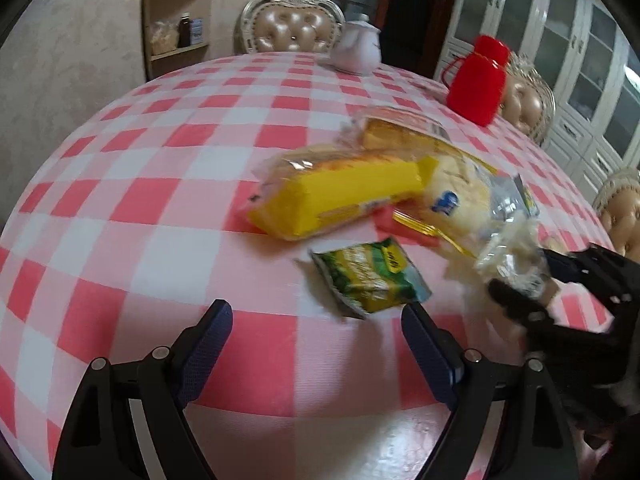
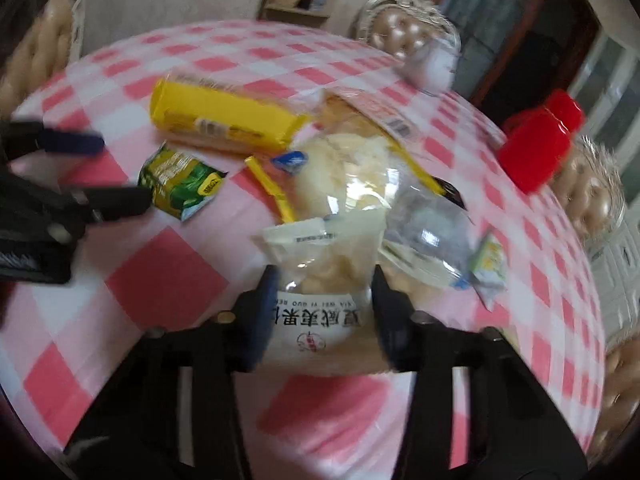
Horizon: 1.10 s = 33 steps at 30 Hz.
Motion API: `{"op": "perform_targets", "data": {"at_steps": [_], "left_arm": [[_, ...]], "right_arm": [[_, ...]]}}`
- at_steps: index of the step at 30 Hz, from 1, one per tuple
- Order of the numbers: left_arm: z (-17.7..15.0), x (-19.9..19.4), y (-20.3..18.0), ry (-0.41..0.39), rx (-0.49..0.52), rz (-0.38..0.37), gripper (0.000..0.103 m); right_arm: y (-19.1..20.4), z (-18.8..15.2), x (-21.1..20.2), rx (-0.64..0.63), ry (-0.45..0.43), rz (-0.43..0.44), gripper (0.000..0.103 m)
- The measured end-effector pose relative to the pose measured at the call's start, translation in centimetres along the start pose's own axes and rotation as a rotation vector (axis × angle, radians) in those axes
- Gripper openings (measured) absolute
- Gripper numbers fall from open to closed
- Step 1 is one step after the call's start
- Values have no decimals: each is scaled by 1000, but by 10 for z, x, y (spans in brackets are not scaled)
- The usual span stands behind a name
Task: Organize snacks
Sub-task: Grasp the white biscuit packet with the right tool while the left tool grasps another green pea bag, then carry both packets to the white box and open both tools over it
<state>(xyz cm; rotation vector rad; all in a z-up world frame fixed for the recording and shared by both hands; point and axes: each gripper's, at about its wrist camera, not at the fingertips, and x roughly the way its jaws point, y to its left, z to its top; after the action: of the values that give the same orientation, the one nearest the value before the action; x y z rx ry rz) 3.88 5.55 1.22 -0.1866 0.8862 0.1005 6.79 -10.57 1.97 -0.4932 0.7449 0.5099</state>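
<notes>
The snacks are seen lying in a loose heap near the middle of the worktop [image 1: 132, 184], which is covered by a pink-and-white checked cloth, so the sorting is judged to be at an early stage. A long yellow bread pack [image 1: 340, 196] is laid across the heap, touching a clear bag of pale pieces [image 2: 352, 168] and a second bread pack [image 1: 400, 128] behind it. A small green snack packet [image 1: 372, 280] lies slightly apart, nearest the left gripper [image 1: 316, 344], whose fingers are spread wide with nothing between them, just short of that packet.

The right gripper [image 2: 324, 300] is placed around a small white-labelled clear pouch [image 2: 316, 312] at the near edge of the heap; its fingers are drawn in against the pouch's sides, and the pouch appears to be clamped, though blur makes contact hard to confirm.

No snack is seen set aside or lined up. A red flask [image 1: 476, 80] and a white teapot [image 1: 358, 50] stand well apart at the far side. Nearly everything is judged left to do.
</notes>
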Motion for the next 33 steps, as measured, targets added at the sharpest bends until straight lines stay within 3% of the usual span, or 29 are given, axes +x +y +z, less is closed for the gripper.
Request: {"op": "perform_targets", "data": {"at_steps": [4,9,10,11,13,14,17,23,33], "left_arm": [[7,8,-11,2,-6,13,87],[15,27,-31,49,30,123,86],[15,26,-34,38,33,112,75],[14,24,-35,21,38,110,52],[10,18,-35,5,37,62,50],[6,12,-32,-3,21,17,39],[-5,-4,-26,-32,8,-49,39],[-28,-37,-16,-77,0,-68,39],[-67,-83,9,-100,14,-17,40]], "right_arm": [[-25,-26,-42,154,-69,-22,44],[-41,-57,-74,359,-151,45,44],[-42,-62,-77,385,-156,58,44],[-41,-63,-78,398,-158,64,44],[-37,-63,-81,415,-163,78,44],[-33,-64,-82,416,-164,92,44],[-22,-64,-83,403,-163,105,44],[-4,-72,-92,392,-170,126,44],[26,-82,-106,393,-170,148,44]]}}
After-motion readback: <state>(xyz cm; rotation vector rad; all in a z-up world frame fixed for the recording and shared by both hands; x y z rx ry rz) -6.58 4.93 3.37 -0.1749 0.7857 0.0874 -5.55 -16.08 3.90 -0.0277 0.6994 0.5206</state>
